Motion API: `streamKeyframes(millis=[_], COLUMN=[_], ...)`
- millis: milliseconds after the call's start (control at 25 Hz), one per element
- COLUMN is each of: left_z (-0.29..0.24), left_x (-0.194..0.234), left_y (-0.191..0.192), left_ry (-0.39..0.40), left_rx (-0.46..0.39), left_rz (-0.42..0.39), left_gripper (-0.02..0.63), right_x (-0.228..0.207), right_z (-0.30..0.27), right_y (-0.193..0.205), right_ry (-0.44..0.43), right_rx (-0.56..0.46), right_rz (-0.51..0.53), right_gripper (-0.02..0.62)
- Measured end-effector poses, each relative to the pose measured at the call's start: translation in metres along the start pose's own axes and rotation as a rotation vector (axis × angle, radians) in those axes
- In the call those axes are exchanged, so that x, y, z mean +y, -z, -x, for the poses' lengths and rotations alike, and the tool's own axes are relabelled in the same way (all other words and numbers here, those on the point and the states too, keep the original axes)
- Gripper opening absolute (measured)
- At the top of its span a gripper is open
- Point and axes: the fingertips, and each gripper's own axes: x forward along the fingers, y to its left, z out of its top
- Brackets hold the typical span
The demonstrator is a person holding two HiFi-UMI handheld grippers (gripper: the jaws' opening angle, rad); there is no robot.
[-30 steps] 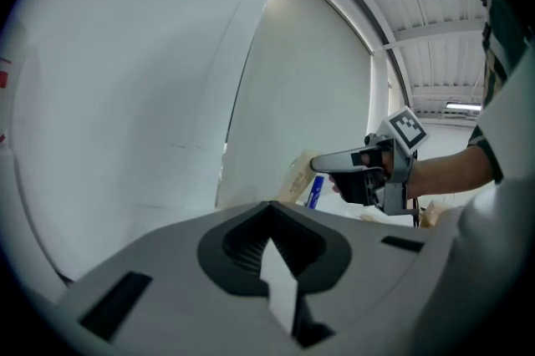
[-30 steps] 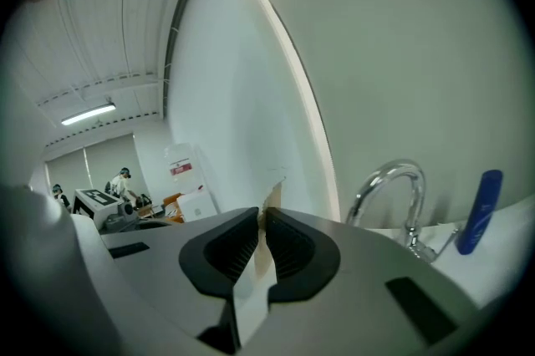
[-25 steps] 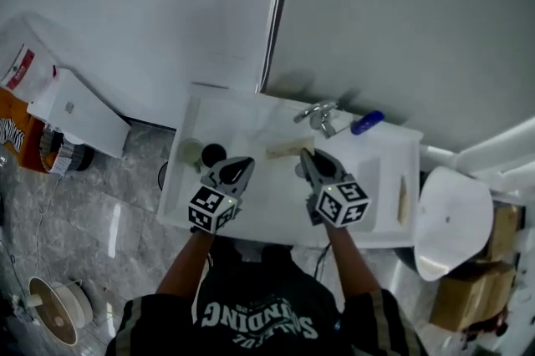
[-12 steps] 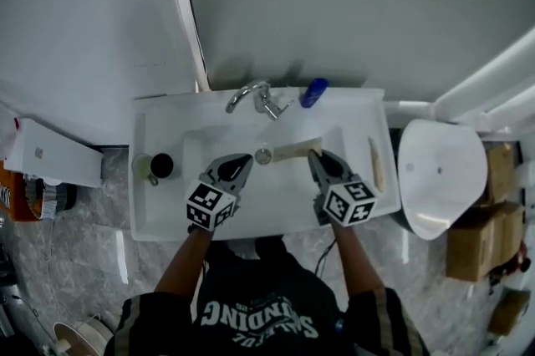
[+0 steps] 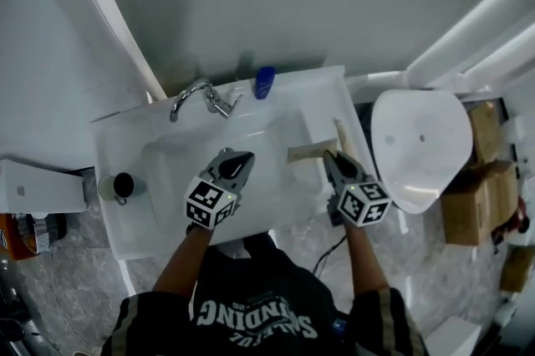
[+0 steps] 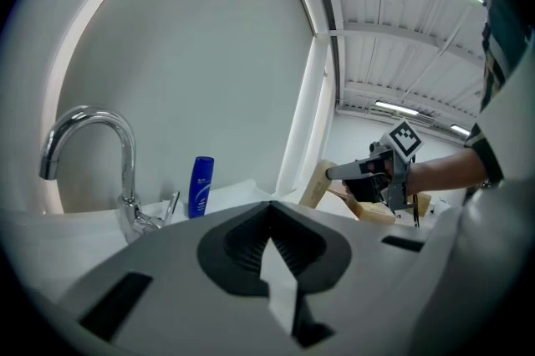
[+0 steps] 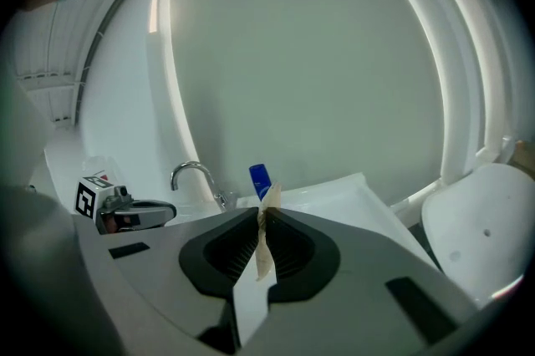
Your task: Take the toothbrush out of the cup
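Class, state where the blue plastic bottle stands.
Head view: the blue plastic bottle stands on the back rim of the white sink, just right of the chrome tap.

Toothbrush [image 5: 308,152]: long, flat, beige piece, out of the cup. One end is pinched in the right claw [image 5: 330,159]. It lies about level above the basin's 3 o'clock rim, free end toward 9 o'clock. In the right gripper view it is edge-on, a thin pale strip.

Cup [image 5: 123,184]: small, round, dark inside, upright on the sink ledge at the basin's 9 o'clock. Contents can't be made out. Well apart from the toothbrush.
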Motion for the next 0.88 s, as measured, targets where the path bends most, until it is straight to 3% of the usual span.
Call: streamKeyframes(millis=[200,480,720,880], left_z=[-0.030,-0.055,-0.049,-0.038], left_x=[-0.016,-0.040,-0.032,-0.021], left_y=[-0.002,-0.005,-0.001,0.003], left_ry=[0.050,0.093,0.053,0.007], left_rx=[0.013,0.019,0.036,0.043], left_rz=[-0.014,-0.020,-0.011,0.001], left_gripper=[-0.003,-0.003,-0.003,-0.003], right_x=[-0.053,-0.108,-0.123,-0.128], right_z=[0.034,0.070,0.050,0.016], right_y=[0.009,0.036,0.053,0.053], right_ry=[0.073,0.103,0.139,0.142], right_rx=[0.051,0.238,0.395,0.405], right_rz=[0.008,0.031,0.162,0.201], right_gripper=[0.025,0.025,0.025,0.014])
